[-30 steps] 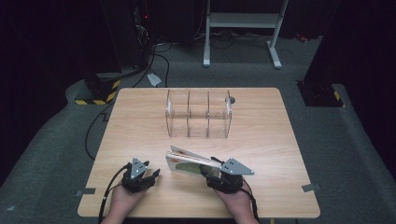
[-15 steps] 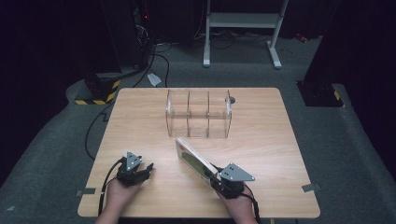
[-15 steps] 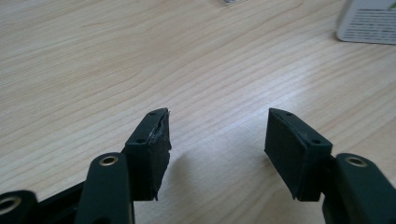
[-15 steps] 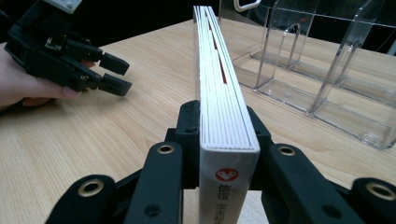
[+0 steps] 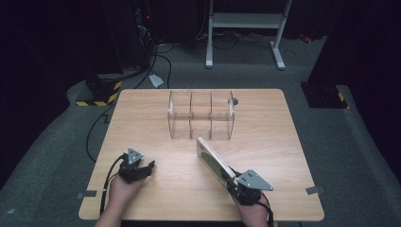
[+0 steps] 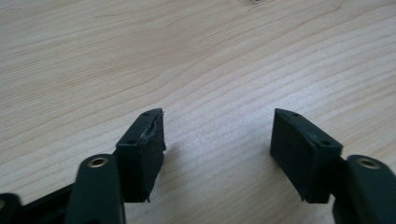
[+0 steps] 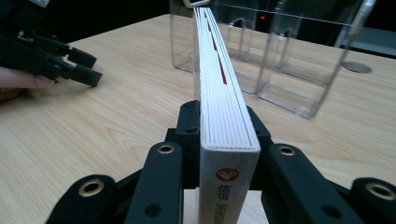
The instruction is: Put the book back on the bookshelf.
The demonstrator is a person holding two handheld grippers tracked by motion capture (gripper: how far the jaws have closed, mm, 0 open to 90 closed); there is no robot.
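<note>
Right claw [image 7: 224, 140]: clamped on the spine end of the book [image 7: 219, 74], one pad on each cover; the person's hand carries it at the near right of the tabletop [image 5: 142, 118].
Book: held on edge and tilted, its free end pointing up toward the clear organiser [image 5: 201, 115], close to that rack's near right corner but not yet in any slot.
Left claw [image 5: 137, 169]: empty, jaws standing wide and just now opening further, nothing between them; it sits low over bare wood at the near left, well apart from the book.
Risk, sag: the grip is at one end only, so the long free end may droop or swing and twist between the pads.
Risk, collision: the leading corner may strike a divider or the front wall instead of entering a compartment, and the light rack could slide or tip.
Risk, fanning: the pages may splay and catch on a wall edge.
In the way: the thin clear dividers are hard to see; all three slots look empty.
Around: a small round grommet [image 5: 235, 100] behind the rack, cables and a metal stand [image 5: 246, 23] on the floor beyond.
</note>
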